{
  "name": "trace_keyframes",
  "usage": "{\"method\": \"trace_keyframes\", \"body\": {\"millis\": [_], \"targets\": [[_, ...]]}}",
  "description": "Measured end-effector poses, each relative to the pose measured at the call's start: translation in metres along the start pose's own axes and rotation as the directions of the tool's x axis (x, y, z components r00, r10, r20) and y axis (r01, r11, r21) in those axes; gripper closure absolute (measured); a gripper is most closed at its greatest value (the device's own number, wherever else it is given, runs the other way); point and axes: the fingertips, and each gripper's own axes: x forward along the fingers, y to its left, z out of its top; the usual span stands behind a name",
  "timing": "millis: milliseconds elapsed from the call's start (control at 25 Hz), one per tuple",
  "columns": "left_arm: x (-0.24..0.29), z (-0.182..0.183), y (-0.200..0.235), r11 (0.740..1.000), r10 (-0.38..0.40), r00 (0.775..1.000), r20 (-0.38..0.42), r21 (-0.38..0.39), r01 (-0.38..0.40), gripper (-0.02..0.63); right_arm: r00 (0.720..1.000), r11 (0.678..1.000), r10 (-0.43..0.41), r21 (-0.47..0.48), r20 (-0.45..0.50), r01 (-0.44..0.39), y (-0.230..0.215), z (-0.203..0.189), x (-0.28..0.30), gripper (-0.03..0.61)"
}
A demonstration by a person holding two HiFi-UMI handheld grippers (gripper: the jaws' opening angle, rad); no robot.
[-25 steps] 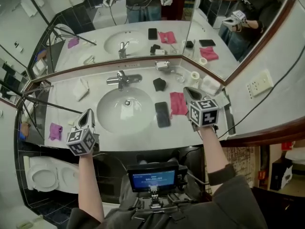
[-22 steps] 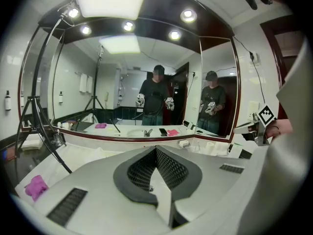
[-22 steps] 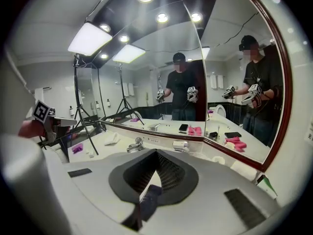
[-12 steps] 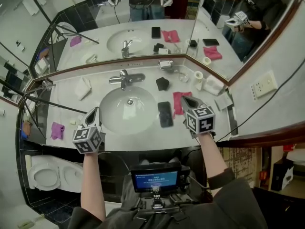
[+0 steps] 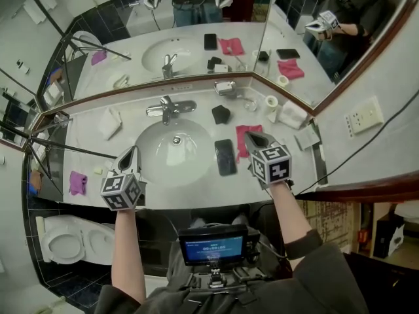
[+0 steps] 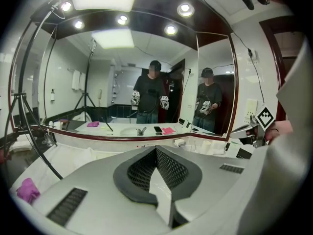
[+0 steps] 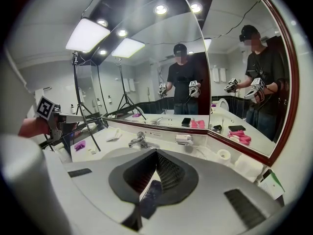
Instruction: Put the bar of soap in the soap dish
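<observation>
Reaching for the soap comes first, and neither claw is set for it. The left gripper (image 5: 130, 152) and the right gripper (image 5: 253, 137) each have their jaws pressed together with nothing between them. They hover over the countertop's (image 5: 196, 191) front edge, one on either side of the basin (image 5: 173, 150).

I cannot pick out the bar of soap for sure (my best guess is the small pale piece (image 5: 98, 170) near the front left edge, just beside the left gripper). The soap dish looks to be the silvery holder (image 5: 224, 88) at the back edge, right of the faucet (image 5: 169, 108), where the mirror panels meet.

Doing this well means spreading the nearer claw's jaws before it descends, straddling the bar's short sides, and squeezing gently, since soap is likely slippery. Carry it over the basin, clear of the faucet and the black phone (image 5: 224, 156), and set it flat in the dish.
</observation>
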Motion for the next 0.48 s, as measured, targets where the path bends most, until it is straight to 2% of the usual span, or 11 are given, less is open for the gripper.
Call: {"method": "trace_keyframes", "body": {"millis": [280, 320, 400, 480], "targets": [[0.027, 0.001, -0.016, 0.999, -0.033, 0.999, -0.019, 0.02, 0.033, 0.612, 0.999, 0.999, -0.045, -0.017, -0.027, 0.044, -0.011, -0.002, 0.024, 0.561], [0.031, 0.001, -0.02, 0.999, -0.04, 0.999, -0.025, 0.025, 0.041, 0.612, 0.998, 0.998, -0.053, -0.029, -0.032, 0.052, -0.013, 0.001, 0.031, 0.546], [0.039, 0.002, -0.029, 0.997, -0.057, 0.998, -0.04, 0.04, 0.059, 0.612, 0.997, 0.997, -0.058, -0.054, -0.04, 0.056, -0.016, 0.009, 0.046, 0.451], [0.047, 0.002, -0.038, 0.995, -0.076, 0.995, -0.058, 0.053, 0.079, 0.612, 0.996, 0.994, -0.072, -0.081, -0.046, 0.069, -0.023, 0.019, 0.063, 0.386]]}}
